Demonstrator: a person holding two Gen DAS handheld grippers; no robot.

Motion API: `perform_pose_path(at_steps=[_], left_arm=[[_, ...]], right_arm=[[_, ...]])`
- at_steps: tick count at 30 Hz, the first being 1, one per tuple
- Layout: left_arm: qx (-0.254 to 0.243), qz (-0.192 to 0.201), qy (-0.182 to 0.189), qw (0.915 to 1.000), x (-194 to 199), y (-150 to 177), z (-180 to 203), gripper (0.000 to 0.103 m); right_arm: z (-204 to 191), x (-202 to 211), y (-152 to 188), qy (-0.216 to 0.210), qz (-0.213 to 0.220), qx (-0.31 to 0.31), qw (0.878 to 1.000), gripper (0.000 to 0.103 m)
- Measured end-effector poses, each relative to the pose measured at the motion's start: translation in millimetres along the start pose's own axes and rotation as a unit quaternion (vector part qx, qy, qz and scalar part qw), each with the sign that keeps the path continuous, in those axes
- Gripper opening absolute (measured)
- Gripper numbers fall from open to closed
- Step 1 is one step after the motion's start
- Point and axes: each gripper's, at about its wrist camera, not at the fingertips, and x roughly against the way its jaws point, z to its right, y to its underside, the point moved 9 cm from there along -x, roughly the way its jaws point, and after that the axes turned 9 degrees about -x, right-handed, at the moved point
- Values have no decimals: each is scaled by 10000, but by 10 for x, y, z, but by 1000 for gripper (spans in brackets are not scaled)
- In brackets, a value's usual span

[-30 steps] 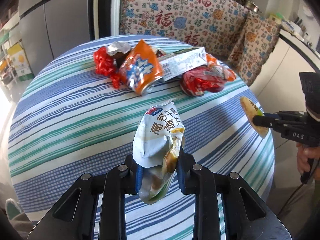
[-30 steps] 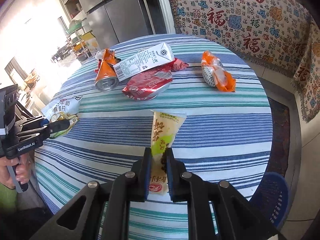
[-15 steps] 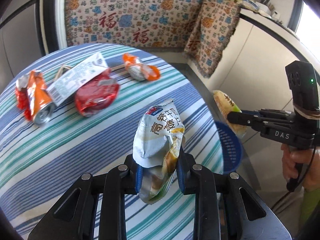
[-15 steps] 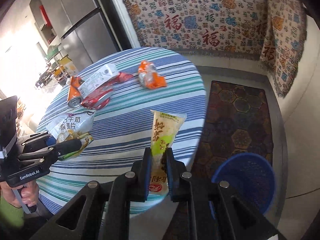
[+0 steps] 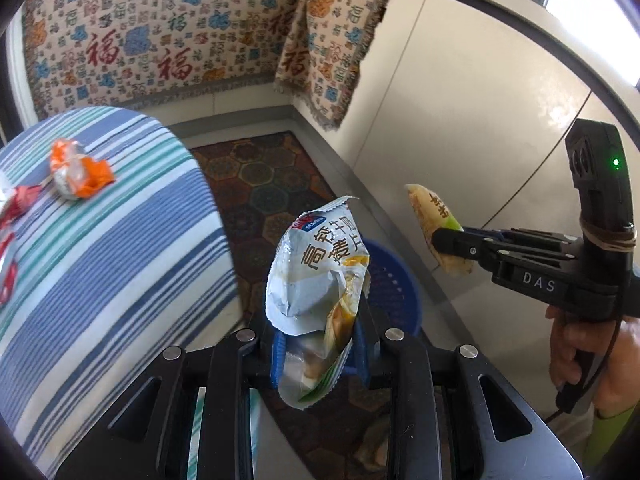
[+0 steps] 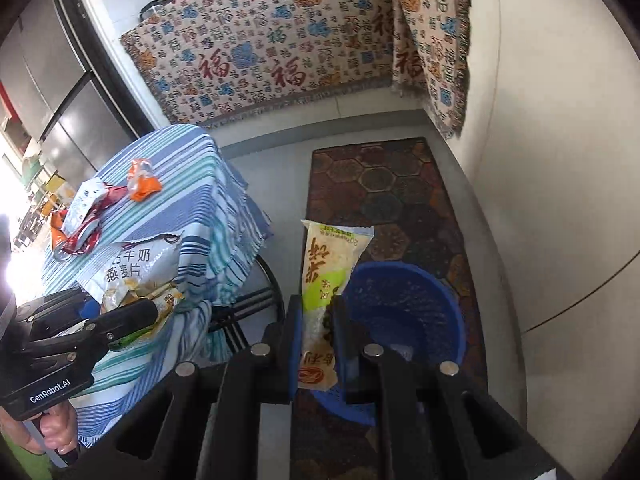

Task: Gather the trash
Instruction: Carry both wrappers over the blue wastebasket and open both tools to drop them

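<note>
My left gripper (image 5: pixel 320 354) is shut on a crumpled white oatmeal bag (image 5: pixel 316 276), held off the table's edge, over the floor rug. A blue basket (image 5: pixel 394 284) shows just behind the bag. My right gripper (image 6: pixel 317 334) is shut on a long yellow-green snack wrapper (image 6: pixel 326 272), with the blue basket (image 6: pixel 404 312) on the floor right behind and below it. From the left wrist view the right gripper (image 5: pixel 442 240) holds its wrapper (image 5: pixel 430 216) to the right. The right wrist view has the left gripper (image 6: pixel 132 312) with its bag (image 6: pixel 136 268) at the left.
The round table with a striped cloth (image 5: pixel 100 264) still carries an orange wrapper (image 5: pixel 78 172), red wrappers (image 6: pixel 86 234) and a white carton (image 6: pixel 82 204). A patterned rug (image 6: pixel 400 200) lies on the floor. A white cabinet (image 5: pixel 460 120) stands at the right, a patterned throw (image 6: pixel 260 48) behind.
Both grippers swung away from over the table toward its right side, each keeping its wrapper. The blue basket on the floor came into view beneath them.
</note>
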Motion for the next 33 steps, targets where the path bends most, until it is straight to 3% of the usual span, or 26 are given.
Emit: perform_pose_path(at_steps=[4, 11, 24, 28, 29, 30, 31, 33], left_arm=[[-19, -208, 254, 9995, -351, -39, 244, 27], [-185, -322, 361, 9987, -672, -49, 489, 27], [-211, -426, 347, 9983, -1024, -98, 521, 27], [-348, -432, 299, 9980, -1115, -79, 559, 28], [-393, -427, 298, 9979, -1142, -69, 574, 30], [-423, -414, 277, 9979, -1171, -66, 583, 39], [-438, -409, 273, 9978, -1200, -65, 589, 56], [-404, -297, 265, 9984, -1227, -100, 588, 68]], right_arm=[[318, -45, -29, 115, -42, -276, 9995, 14], [592, -210, -82, 140, -142, -470, 9987, 14], [699, -383, -107, 233, -221, -555, 9979, 14], [725, -412, -114, 256, -206, -613, 9976, 17], [736, -421, -115, 259, -212, -630, 9974, 25], [758, -425, -118, 283, -196, -663, 9972, 31], [768, -419, -122, 301, -176, -697, 9970, 42], [792, -407, -140, 330, -136, -743, 9966, 44]])
